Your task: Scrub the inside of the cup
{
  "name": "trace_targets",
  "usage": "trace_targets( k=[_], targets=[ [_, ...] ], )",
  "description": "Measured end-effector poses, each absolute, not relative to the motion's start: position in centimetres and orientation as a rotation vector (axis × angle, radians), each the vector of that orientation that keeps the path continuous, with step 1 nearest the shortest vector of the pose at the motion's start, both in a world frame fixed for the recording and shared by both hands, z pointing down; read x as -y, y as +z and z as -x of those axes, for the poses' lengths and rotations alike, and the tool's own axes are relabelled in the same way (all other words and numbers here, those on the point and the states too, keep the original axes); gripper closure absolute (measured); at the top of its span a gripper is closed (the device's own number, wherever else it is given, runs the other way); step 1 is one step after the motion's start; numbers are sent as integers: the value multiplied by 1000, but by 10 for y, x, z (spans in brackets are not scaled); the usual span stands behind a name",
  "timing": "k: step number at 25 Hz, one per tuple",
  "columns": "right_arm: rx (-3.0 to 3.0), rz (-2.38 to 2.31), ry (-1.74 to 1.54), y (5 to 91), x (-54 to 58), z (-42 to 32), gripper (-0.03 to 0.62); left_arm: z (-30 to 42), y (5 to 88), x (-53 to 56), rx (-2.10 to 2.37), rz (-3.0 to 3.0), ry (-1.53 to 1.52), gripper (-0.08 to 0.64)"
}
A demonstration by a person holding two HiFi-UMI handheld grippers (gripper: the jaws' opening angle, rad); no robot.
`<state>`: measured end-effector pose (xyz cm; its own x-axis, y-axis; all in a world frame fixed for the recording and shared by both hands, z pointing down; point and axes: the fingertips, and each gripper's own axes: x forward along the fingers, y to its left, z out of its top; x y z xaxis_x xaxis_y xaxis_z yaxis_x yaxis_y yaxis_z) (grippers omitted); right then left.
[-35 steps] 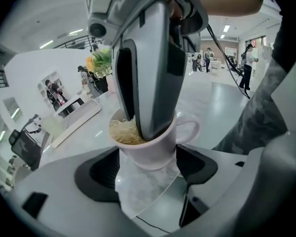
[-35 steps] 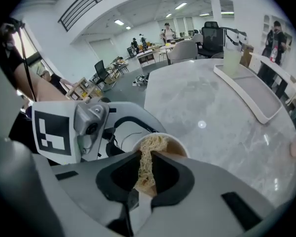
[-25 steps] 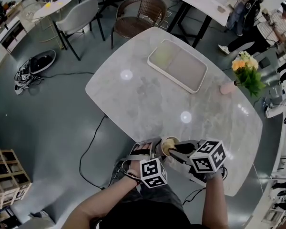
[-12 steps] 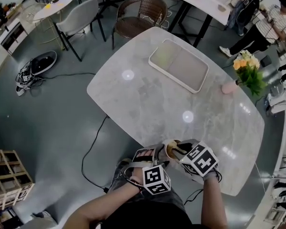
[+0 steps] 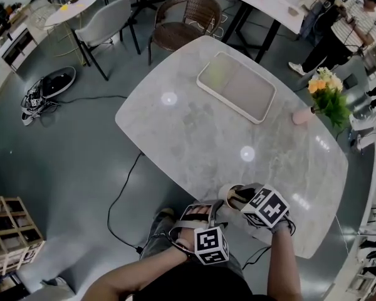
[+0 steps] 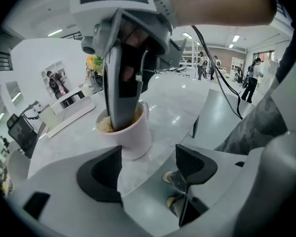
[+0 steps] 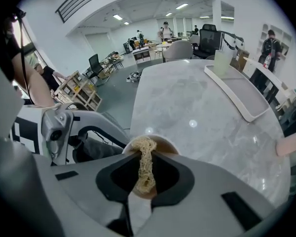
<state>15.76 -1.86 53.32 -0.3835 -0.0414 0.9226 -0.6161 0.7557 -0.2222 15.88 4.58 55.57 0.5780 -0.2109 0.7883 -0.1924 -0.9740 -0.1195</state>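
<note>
Cup (image 5: pixel 229 194) stands on the marble table (image 5: pixel 194 124) right at its near edge, upright, with a beige mesh scrubber (image 7: pixel 144 164) stuffed inside it and reaching up past the rim. The right gripper (image 5: pixel 239 198) points steeply down into the cup's mouth, its jaws clenched on the scrubber. The left gripper (image 5: pixel 203 210) sits just beside the cup off the table's edge, tilted downward, its jaws spread wide and gripping nothing; the cup is just ahead of its left pad, not between the two. Farther across the table lies a pale rectangular tray (image 5: pixel 250 102) holding what may be a light green block at one end, though this is too small to tell. A pink vase (image 5: pixel 299 115) of flowers stands near the far right edge. Bare tabletop lies open between cup and tray
</note>
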Motion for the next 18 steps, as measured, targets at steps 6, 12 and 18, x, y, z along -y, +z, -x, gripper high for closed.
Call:
trace_targets(
  k=[6,12,18],
  targets=[
    [1986,-567,868,520,18,-158,532,-155,556,-38,-400,2772,-1391,209],
    [2044,-576,881,509,20,-158,532,-159,556,-44,-360,2784,-1398,209],
    [2068,-536,881,505,19,-155,531,-160,555,-49,-327,2793,-1405,210]
  ],
)
